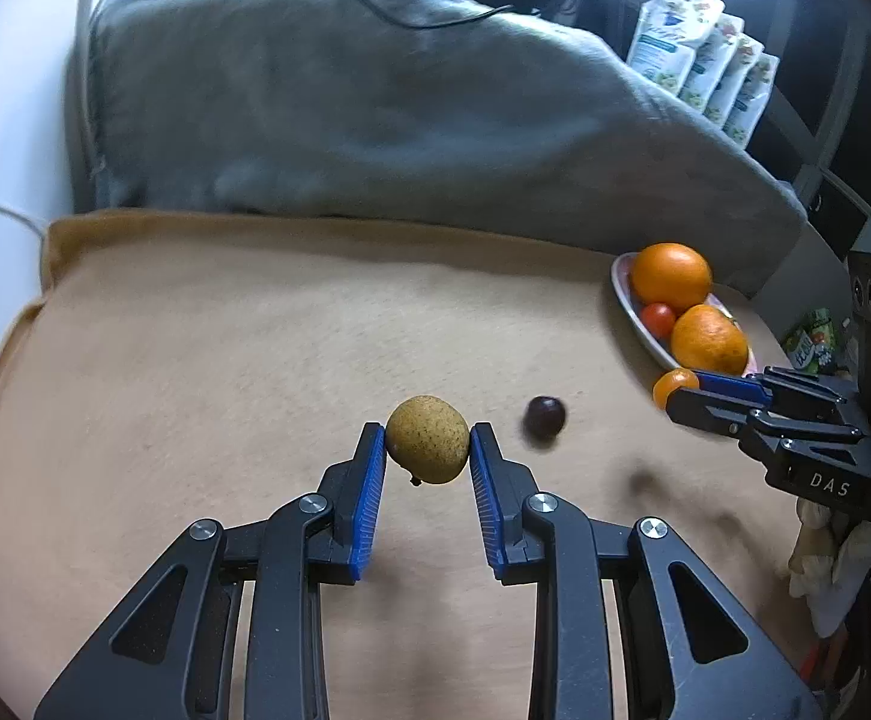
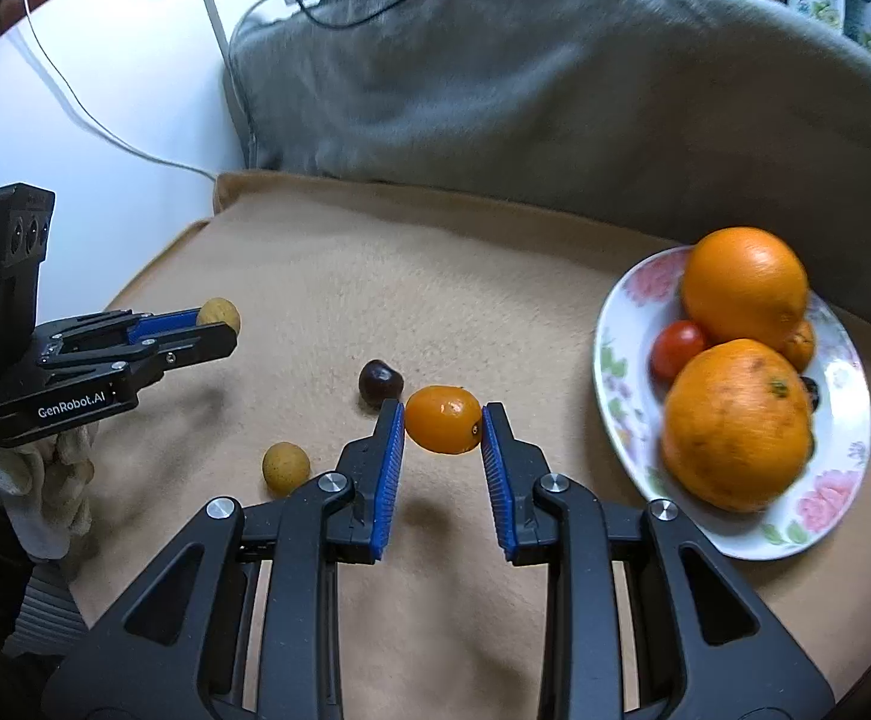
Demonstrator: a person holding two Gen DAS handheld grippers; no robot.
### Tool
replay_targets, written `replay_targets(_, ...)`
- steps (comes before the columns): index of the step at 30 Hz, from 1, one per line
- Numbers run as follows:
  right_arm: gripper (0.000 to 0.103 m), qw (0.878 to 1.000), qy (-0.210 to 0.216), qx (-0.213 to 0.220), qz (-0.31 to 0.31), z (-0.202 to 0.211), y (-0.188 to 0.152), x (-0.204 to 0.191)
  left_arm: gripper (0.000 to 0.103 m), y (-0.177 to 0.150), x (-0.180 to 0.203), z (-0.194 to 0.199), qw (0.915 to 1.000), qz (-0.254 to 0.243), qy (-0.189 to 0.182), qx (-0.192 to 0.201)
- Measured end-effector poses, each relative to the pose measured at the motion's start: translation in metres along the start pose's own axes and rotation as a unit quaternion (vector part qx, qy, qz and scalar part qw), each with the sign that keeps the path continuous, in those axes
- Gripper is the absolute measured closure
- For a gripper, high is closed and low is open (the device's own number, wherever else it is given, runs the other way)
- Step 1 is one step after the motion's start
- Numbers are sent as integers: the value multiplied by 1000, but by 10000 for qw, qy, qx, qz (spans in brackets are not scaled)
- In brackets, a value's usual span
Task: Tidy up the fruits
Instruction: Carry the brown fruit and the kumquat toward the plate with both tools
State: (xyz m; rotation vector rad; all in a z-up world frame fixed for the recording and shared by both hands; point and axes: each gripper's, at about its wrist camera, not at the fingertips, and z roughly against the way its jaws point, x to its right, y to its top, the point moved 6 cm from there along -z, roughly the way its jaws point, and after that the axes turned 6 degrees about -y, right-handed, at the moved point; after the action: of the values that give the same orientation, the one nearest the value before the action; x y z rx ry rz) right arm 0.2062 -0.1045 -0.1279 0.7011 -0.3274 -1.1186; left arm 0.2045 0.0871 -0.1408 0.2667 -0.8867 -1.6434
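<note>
My left gripper (image 1: 428, 441) is shut on a tan longan (image 1: 428, 447) and holds it above the beige blanket; it also shows at the left of the right wrist view (image 2: 219, 324). My right gripper (image 2: 442, 420) is shut on a small orange kumquat (image 2: 442, 426), held above the blanket left of the floral plate (image 2: 621, 354); it also shows in the left wrist view (image 1: 678, 393). The plate holds two oranges (image 2: 735, 426), a cherry tomato (image 2: 675, 348) and smaller fruit behind them. A dark cherry (image 2: 379, 383) and a second longan (image 2: 285, 467) lie on the blanket.
A grey blanket heap (image 1: 375, 108) rises behind the beige blanket (image 1: 255, 348). A white wall and cables are at the left. White pouches (image 1: 699, 54) stand on a shelf at the back right. The plate (image 1: 627, 294) sits at the blanket's right edge.
</note>
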Motion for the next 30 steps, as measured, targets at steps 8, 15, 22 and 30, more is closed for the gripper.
replay_targets(8, 76, 9995, -119, 235, -168, 26, -1, 21, 76, 9, 32, 0, 9996, -233, -158, 81)
replay_targets(15, 76, 9982, -274, 362, -379, 39, -4, 50, 76, 17, 59, -8, 9986, -390, -337, 84)
replay_targets(22, 76, 9959, -444, 437, -653, 48, -5, 82, 76, 26, 84, -22, 9972, -521, -528, 56)
replay_targets(30, 76, 9927, -612, 491, -912, 56, -7, 117, 76, 37, 111, -43, 9953, -662, -710, -47)
